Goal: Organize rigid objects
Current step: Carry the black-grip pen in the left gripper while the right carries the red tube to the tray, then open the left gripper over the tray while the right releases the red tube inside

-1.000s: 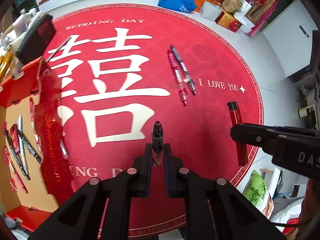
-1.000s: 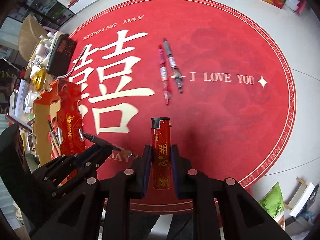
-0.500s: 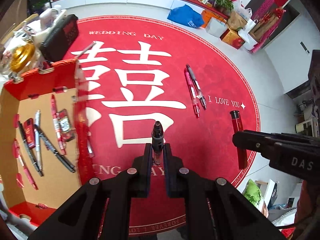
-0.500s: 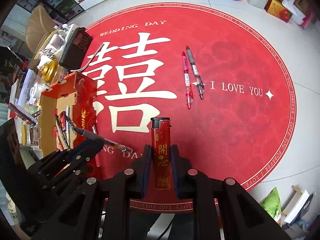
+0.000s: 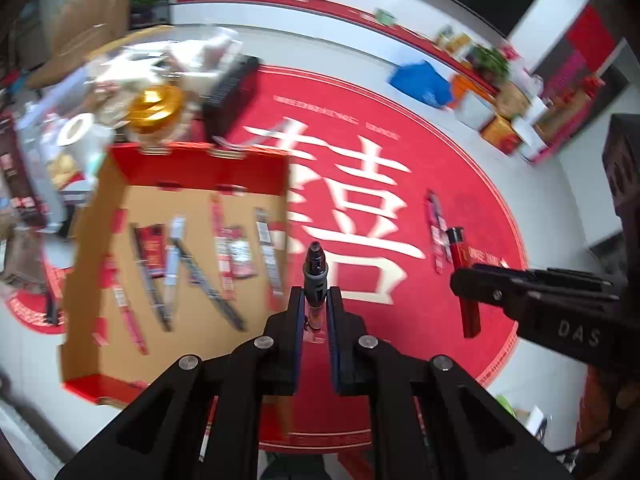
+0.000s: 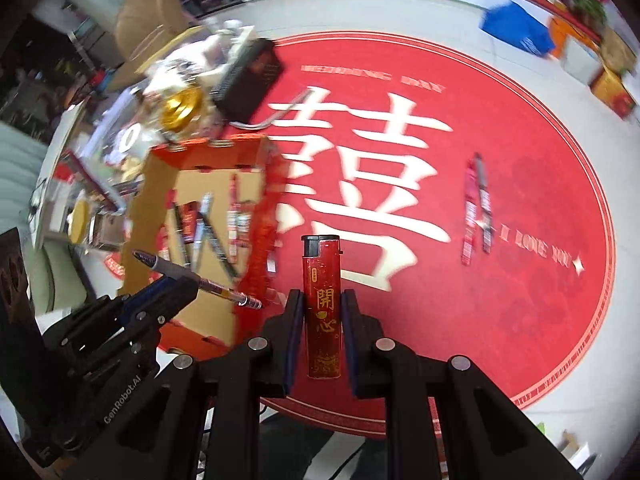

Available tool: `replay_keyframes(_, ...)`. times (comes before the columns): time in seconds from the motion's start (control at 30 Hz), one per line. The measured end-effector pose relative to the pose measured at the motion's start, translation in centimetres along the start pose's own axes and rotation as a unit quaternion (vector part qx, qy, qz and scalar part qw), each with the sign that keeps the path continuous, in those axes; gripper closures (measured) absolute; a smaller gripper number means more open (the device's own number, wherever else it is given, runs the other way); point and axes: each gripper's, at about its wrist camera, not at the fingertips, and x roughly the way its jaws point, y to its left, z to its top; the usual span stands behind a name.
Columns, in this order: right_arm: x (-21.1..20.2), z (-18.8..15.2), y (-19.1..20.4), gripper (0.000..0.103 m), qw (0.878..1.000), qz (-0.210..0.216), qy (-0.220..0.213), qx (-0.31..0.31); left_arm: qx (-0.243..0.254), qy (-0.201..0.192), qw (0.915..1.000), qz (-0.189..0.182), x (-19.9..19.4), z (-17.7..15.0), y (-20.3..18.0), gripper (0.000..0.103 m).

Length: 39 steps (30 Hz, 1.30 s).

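Below on the red mat (image 5: pixel 400 320), left gripper (image 5: pixel 316 300) pinches a pen (image 5: pixel 315 264); right gripper (image 6: pixel 322 304) pinches a lighter (image 6: pixel 322 300); box (image 5: pixel 192 168) lies left ahead.

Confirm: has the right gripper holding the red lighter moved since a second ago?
Yes. In the right wrist view the right gripper, shut on the red lighter, has drawn toward the open cardboard box at left.

Bright, even indoor light; fisheye views with dark rounded corners.
Motion blur smears the cardboard box (image 5: pixel 176 264) and the clutter beyond it; each claw's fingers stay sharp; straight lines bow toward the edges.
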Motion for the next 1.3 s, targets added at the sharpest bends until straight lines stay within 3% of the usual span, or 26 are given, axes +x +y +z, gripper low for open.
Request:
replay_keyframes(0.23,1.0,1.5,6.9,0.083,0.998,0.021,-0.001,-0.057,-0.045,-0.014,0.9979,0.044,-1.9,0.4,5.3,0.092)
replay_keyframes(0.57,1.9,2.3,13.1,0.083,0.994,0.015,0.016,-0.110,-0.066,-0.003,0.9956,0.066,-2.5,0.1,9.2,0.092)
replay_keyframes(0.93,3.0,2.5,14.7,0.083,0.991,-0.009,0.053,-0.126,-0.082,0.043,0.9928,0.076,-1.8,-0.8,10.8,0.092)
replay_keyframes(1.3,2.9,3.2,15.6,0.083,0.988,-0.023,0.057,-0.143,-0.084,0.052,0.9926,0.071,-1.6,-0.4,11.2,0.092)
